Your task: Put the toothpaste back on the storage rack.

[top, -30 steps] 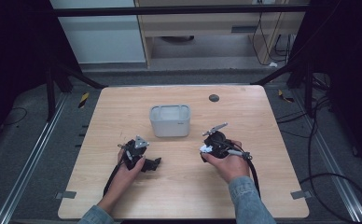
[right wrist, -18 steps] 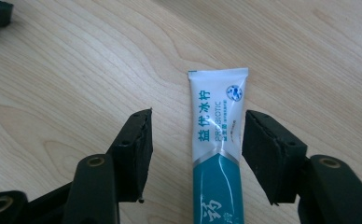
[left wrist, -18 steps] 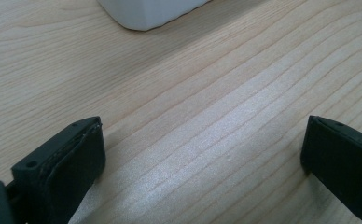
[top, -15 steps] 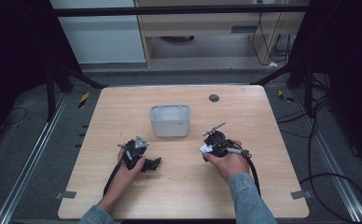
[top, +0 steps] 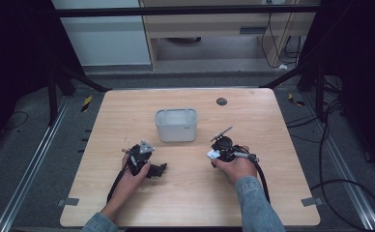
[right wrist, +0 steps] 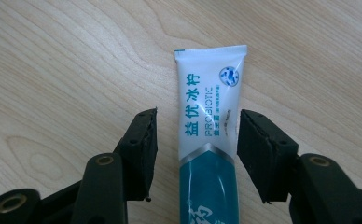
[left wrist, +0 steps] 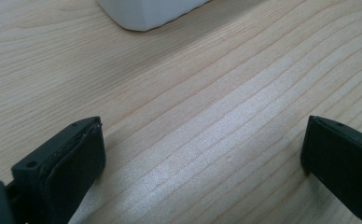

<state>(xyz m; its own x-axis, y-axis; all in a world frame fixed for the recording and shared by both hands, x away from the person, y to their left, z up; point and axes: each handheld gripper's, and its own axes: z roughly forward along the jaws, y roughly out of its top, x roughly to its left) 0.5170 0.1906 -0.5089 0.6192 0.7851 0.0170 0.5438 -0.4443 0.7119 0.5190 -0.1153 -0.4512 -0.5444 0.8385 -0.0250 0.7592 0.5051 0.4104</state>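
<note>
While jaws gape, tube [right wrist: 210,130] lies between them.

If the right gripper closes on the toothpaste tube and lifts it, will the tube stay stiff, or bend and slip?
The toothpaste tube looks like soft glossy plastic, so it will probably dent under the right gripper and may slip slightly. Its flat crimped end suggests it will not roll on the table. It is likely light, and the free end may sag a little.

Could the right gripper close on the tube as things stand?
Probably yes: the right gripper is open with its jaws either side of the tube, which lies flat on the table with nothing between.
</note>
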